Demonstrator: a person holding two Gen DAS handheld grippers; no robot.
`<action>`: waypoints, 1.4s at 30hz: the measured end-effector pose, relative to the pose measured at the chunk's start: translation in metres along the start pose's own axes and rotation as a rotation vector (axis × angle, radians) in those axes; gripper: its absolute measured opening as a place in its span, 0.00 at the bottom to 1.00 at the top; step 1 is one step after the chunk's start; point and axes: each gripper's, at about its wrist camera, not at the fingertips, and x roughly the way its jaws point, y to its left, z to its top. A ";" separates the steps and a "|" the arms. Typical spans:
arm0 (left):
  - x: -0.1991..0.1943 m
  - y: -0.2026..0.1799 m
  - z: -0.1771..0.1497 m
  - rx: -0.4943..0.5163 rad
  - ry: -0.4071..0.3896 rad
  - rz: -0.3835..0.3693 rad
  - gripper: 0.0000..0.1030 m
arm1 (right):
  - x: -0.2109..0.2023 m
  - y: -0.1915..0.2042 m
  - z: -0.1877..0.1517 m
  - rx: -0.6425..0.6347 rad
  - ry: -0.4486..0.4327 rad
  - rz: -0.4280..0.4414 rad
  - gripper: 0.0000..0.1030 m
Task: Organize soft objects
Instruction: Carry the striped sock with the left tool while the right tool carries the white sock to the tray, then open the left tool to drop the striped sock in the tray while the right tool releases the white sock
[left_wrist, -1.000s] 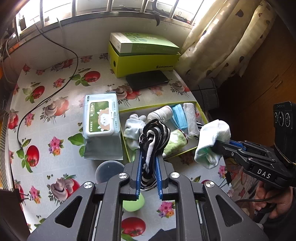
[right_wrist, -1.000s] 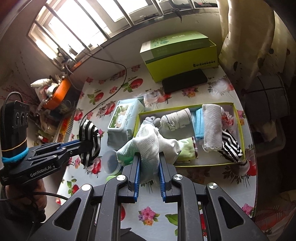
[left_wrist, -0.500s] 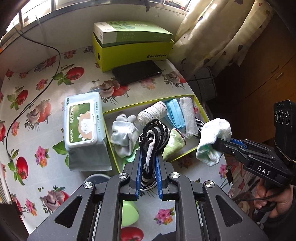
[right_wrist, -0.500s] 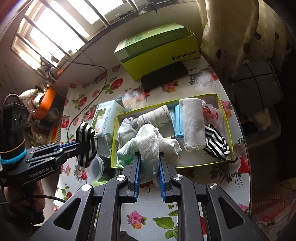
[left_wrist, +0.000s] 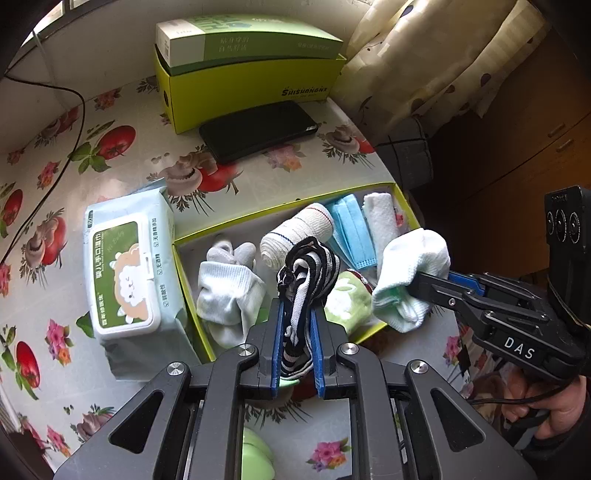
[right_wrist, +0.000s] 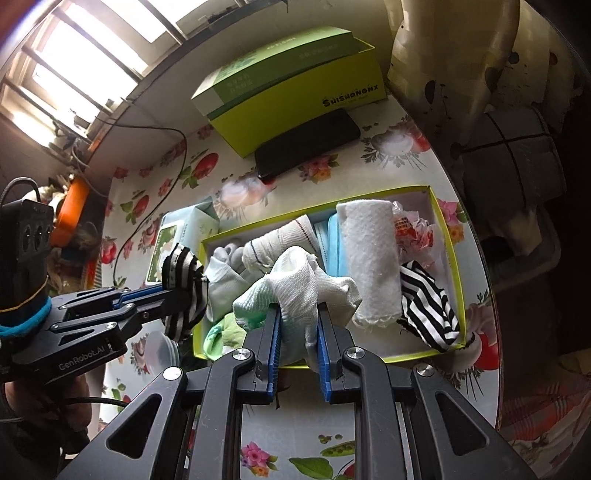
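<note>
Striped black-and-white sock (left_wrist: 295, 295) is sitting pinched in your left hand-held gripper (left_wrist: 295, 332); your right hand-held gripper (right_wrist: 297, 332) is clamping a white sock (right_wrist: 299, 291), both hovering over the yellow-green tray (right_wrist: 448, 236) at frame centre.

Left gripper (left_wrist: 295, 321) clamped on black-and-white striped sock (left_wrist: 308, 269), hovering over near wall of shallow yellow-green cardboard tray (left_wrist: 192, 273) at table's right edge. Right gripper (left_wrist: 415, 284) alongside, pinching white sock with mint toe (left_wrist: 406, 273) above tray's near right corner. Inside tray: pale grey-white socks (left_wrist: 225, 291), rolled white bandage (left_wrist: 295, 236), blue face mask (left_wrist: 351, 232), folded white cloth (left_wrist: 380, 221). Wet-wipes pack with green lid (left_wrist: 125, 273) just left of tray. Black phone (left_wrist: 258, 129) before yellow-green box (left_wrist: 243, 92) at far edge.
</note>
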 end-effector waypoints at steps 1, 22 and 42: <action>0.003 0.001 0.002 -0.002 0.005 0.001 0.14 | 0.004 0.001 0.002 -0.003 0.004 0.000 0.16; 0.047 -0.003 0.013 0.046 0.089 0.018 0.14 | 0.063 -0.003 0.014 -0.037 0.072 -0.021 0.18; 0.038 -0.011 0.014 0.071 0.053 0.025 0.27 | 0.045 0.001 0.013 -0.063 0.034 -0.045 0.41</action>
